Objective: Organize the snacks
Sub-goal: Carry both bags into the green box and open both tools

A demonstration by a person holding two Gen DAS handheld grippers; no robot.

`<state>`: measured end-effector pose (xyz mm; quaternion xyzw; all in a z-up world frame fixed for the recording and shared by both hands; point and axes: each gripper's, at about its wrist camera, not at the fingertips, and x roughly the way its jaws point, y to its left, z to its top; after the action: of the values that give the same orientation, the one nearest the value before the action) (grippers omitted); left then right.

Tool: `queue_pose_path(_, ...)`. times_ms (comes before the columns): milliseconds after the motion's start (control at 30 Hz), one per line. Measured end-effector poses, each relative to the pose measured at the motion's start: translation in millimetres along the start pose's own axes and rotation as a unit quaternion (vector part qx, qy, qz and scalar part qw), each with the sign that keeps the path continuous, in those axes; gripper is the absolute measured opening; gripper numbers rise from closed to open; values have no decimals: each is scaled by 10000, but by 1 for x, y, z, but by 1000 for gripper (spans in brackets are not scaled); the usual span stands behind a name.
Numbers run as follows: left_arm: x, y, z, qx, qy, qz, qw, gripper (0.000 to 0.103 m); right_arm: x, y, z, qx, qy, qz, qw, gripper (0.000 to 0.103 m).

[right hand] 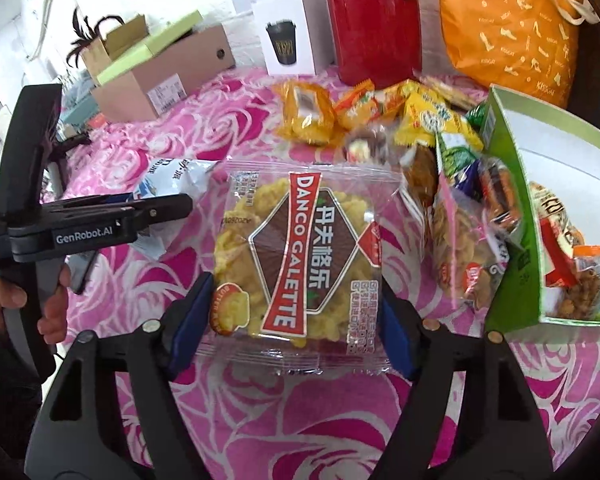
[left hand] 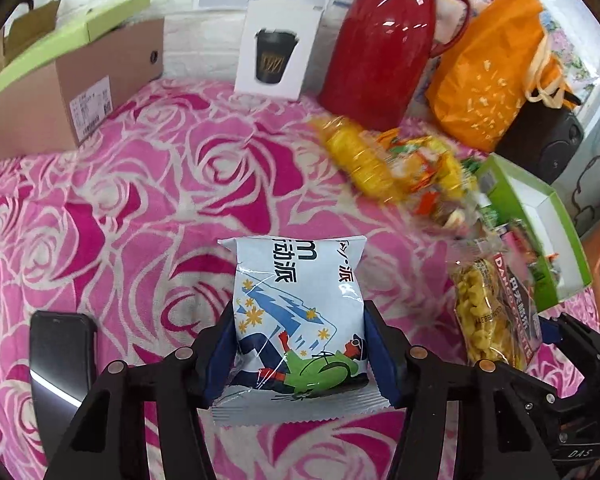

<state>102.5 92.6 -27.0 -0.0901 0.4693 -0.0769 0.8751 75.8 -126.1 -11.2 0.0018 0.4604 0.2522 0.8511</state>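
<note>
While both grippers are gripping packets above the rose-patterned worktop (left hand: 140,184), the left gripper (left hand: 300,354) is clenching the blue-white snack bag (left hand: 300,304) and the right gripper (right hand: 296,320) the galette packet (right hand: 300,256); carrying each level into the green box (right hand: 512,216) would avoid crushing.

Two close, forward-facing wrist views over the rose-patterned cloth (left hand: 140,200); shared red jug (right hand: 374,20)
</note>
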Motion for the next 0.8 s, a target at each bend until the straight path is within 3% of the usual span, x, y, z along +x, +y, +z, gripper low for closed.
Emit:
queue_pose_path(233,-37,-44,22,361,-448,-384,9976,59,-51,-5,7,70,-670,211,9975,76)
queue_pose_path(467,-40,-123,46,945,-580,-992,9889,60,-104,-66,0,651,-1298,-548,9879,76)
queue_pose_path(800,10,-228,73,1613,-234,-1487,9754,60,-130,-170,-16,1594,-1367,-1578,9649,76)
